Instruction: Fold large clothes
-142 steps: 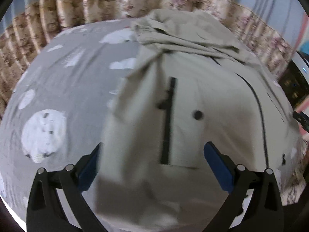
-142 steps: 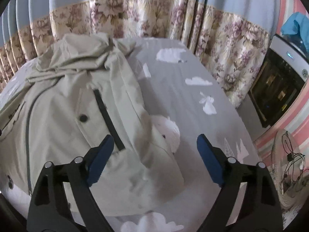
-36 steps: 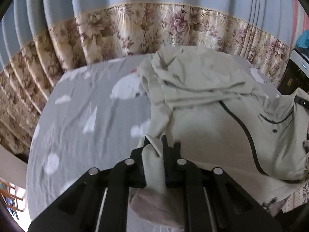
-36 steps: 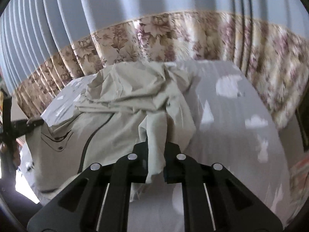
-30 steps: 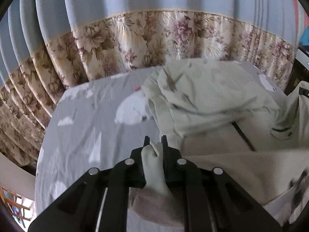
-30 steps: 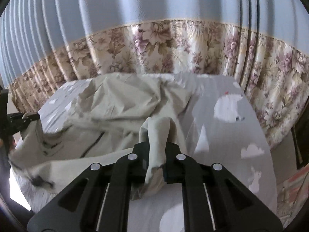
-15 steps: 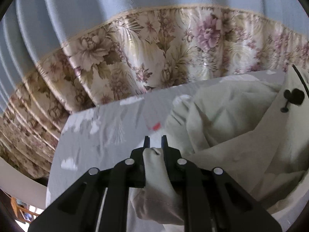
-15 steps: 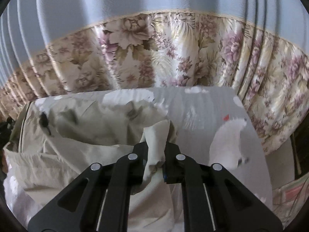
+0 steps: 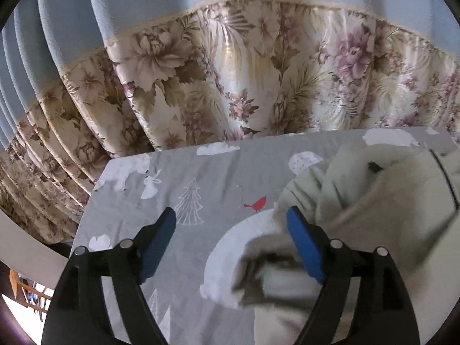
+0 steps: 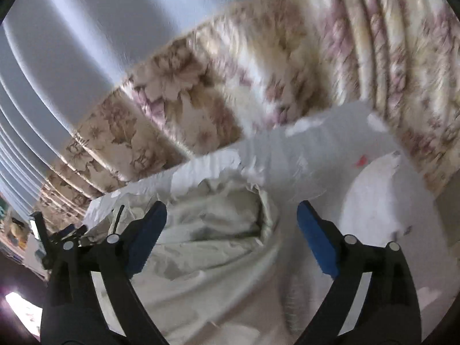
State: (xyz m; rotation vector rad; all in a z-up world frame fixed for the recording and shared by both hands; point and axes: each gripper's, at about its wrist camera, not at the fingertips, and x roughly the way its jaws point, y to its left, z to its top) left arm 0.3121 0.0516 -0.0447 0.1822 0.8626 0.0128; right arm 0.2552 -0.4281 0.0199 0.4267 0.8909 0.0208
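Both the left gripper (image 9: 230, 224) and the right gripper (image 10: 231, 220) are opening with pads clear of the beige coat (image 9: 368, 201), which lies bunched on the grey sheet (image 9: 201, 172) before floral curtains (image 9: 230, 80).

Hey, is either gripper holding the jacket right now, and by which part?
Neither. Left gripper and right gripper are opening, pads off the beige jacket.
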